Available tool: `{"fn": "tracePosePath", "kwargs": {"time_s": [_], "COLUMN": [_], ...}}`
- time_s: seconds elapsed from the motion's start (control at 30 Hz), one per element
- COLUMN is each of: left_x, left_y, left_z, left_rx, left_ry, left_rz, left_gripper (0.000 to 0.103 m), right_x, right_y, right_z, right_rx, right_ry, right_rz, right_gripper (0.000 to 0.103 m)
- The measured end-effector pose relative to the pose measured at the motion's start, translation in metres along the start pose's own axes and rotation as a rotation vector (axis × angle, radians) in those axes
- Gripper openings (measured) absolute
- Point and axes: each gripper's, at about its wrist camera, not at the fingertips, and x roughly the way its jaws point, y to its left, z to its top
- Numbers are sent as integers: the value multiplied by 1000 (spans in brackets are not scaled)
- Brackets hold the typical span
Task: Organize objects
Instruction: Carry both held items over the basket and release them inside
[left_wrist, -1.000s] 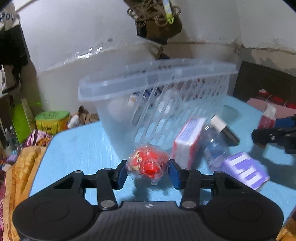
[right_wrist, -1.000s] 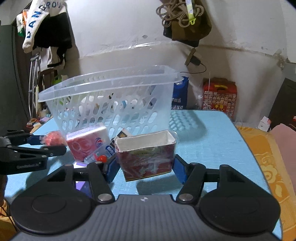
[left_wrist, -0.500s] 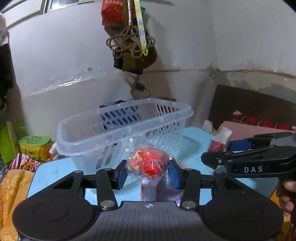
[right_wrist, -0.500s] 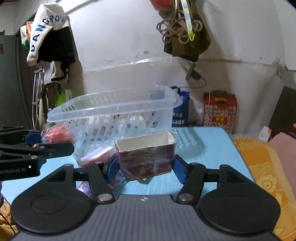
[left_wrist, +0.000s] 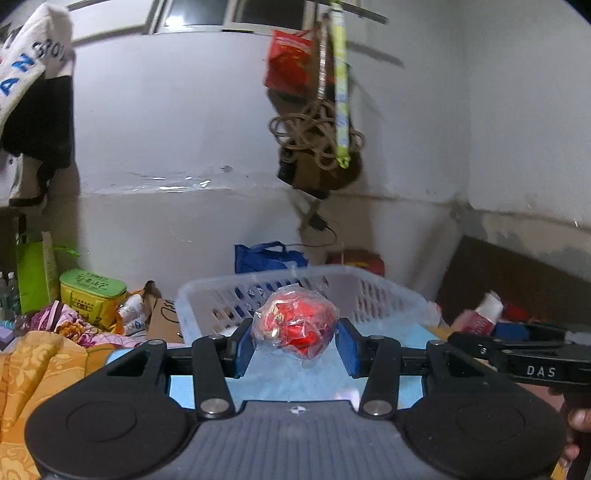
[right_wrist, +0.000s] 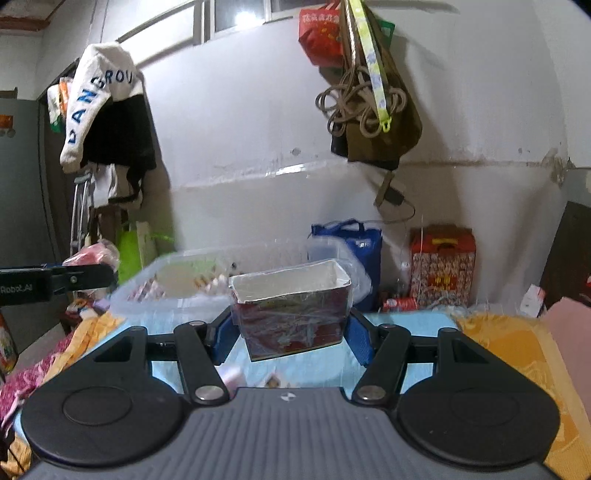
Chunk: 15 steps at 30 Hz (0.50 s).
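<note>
Each camera sits close behind its own gripper, facing the back wall. Both views share the slatted basket (left_wrist: 388, 295) and hanging rope bag (right_wrist: 373, 107).

"DAS" marks the right gripper (left_wrist: 524, 354), "Robot.AI" the left gripper (right_wrist: 55, 282), "DANGROU" the hanging garment (right_wrist: 98, 99).

A brown bag (right_wrist: 384, 125) hangs on the white wall with a coil of rope (right_wrist: 354, 107) and a yellow-green strap (right_wrist: 373, 70) draped over it. Above the bag hangs a red packet (right_wrist: 319, 35). Left of the bag hangs a white garment with blue letters (right_wrist: 99, 96). Below the bag, by the wall, stand a blue bag (right_wrist: 360, 247) and a red gift box (right_wrist: 443, 264). Far left of the bag sits a yellow-green tub (left_wrist: 92, 299).
</note>
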Motion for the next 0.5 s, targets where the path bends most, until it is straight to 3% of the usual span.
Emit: {"fn": "tracePosePath", "kwargs": {"time_s": [0.13,0.27,0.5], "left_x": [16,58,101], "left_y": [12,15,14], "left_z": [26,48,43], "left_rx": [-30,-45,-67], "left_ry": [17,84,165], "left_rz": [6,36,59], "left_gripper": [51,51,51], "right_x": [20,68,113], "right_y": [5,16,8], "right_z": [26,43,46], "right_rx": [-13,-105,-114], "right_ry": [-15,52,95], "right_rz": [11,-30,-29], "right_gripper": [64,64,64]}}
